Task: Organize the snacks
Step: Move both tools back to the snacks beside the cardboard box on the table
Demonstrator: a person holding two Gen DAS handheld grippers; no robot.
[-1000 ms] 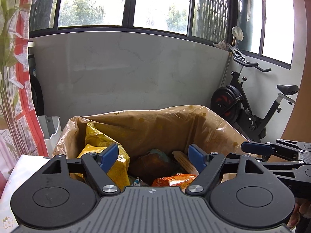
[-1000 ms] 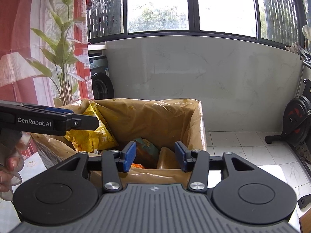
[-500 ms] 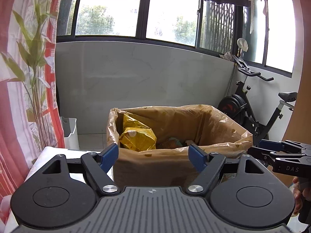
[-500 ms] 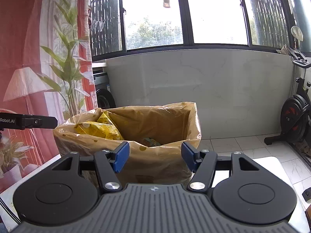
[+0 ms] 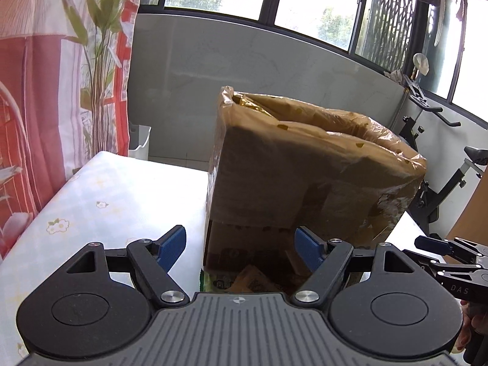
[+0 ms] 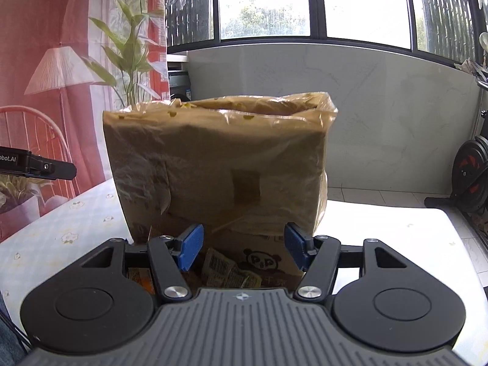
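A cardboard box lined with a brown plastic bag (image 5: pixel 305 177) (image 6: pixel 219 164) stands on a table with a white flowered cloth (image 5: pixel 100 207) (image 6: pixel 381 228). A yellow snack bag (image 5: pixel 247 102) peeks over the box's rim. My left gripper (image 5: pixel 241 251) is open, low in front of the box's near side, with nothing between its fingers. My right gripper (image 6: pixel 244 248) is also open and empty, facing the box's side. A crumpled snack packet (image 6: pixel 228 270) and an orange packet (image 6: pixel 140 277) lie at the box's foot. Another packet (image 5: pixel 244 280) lies just under the left gripper.
A red curtain (image 5: pixel 45 91) hangs on the left, with a white bin (image 5: pixel 138 140) on the floor behind the table. An exercise bike (image 5: pixel 442 183) (image 6: pixel 469 177) stands to the right. A hand (image 5: pixel 469 329) holds the right gripper's handle.
Both grippers have drawn back and sunk from above the box's opening to in front of its side, so the inside is hidden. The right gripper's jaws have widened.
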